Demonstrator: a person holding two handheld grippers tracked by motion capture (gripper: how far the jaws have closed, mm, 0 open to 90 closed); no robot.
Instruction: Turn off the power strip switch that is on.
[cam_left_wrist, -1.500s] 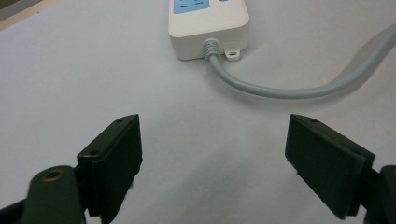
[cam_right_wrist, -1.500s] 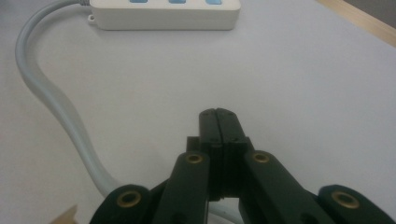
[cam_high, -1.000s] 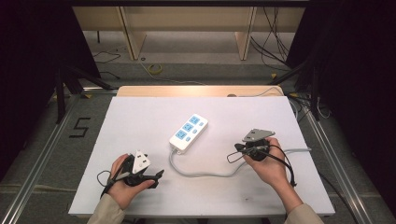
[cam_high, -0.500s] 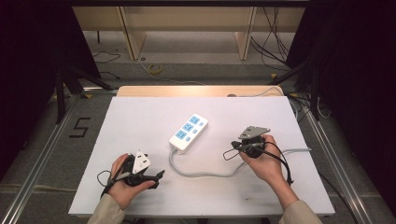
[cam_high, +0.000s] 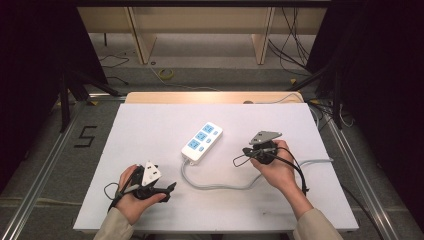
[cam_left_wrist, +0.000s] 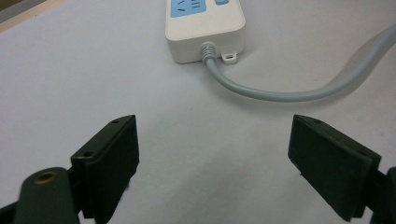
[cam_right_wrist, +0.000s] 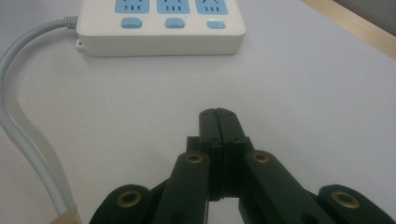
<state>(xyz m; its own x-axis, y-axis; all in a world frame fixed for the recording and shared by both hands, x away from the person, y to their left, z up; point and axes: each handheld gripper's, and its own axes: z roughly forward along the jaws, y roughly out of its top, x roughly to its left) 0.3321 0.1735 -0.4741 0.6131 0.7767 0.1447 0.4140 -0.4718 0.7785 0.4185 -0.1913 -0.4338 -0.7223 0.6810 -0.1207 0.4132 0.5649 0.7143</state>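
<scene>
Between wide-open left tongs (cam_high: 167, 189) and empty closed right tongs (cam_high: 239, 159), power strip (cam_high: 202, 141) lies diagonally.

Beige sleeves (cam_high: 117, 227), black fingers (cam_left_wrist: 109, 161), brass screws

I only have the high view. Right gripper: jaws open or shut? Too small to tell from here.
Observer: Shut. In the right gripper view the right gripper has its two jaws pressed flat together, nothing between them.
Operator: And the left one?
Observer: The left gripper is open wide, only bare table between the jaws.
Operator: What faces the right gripper?
Observer: The long side of the power strip: three blue sockets in a row, each with a blue button under it.
Operator: And the left?
Observer: The strip's cord end, where the grey cable comes out.
</scene>
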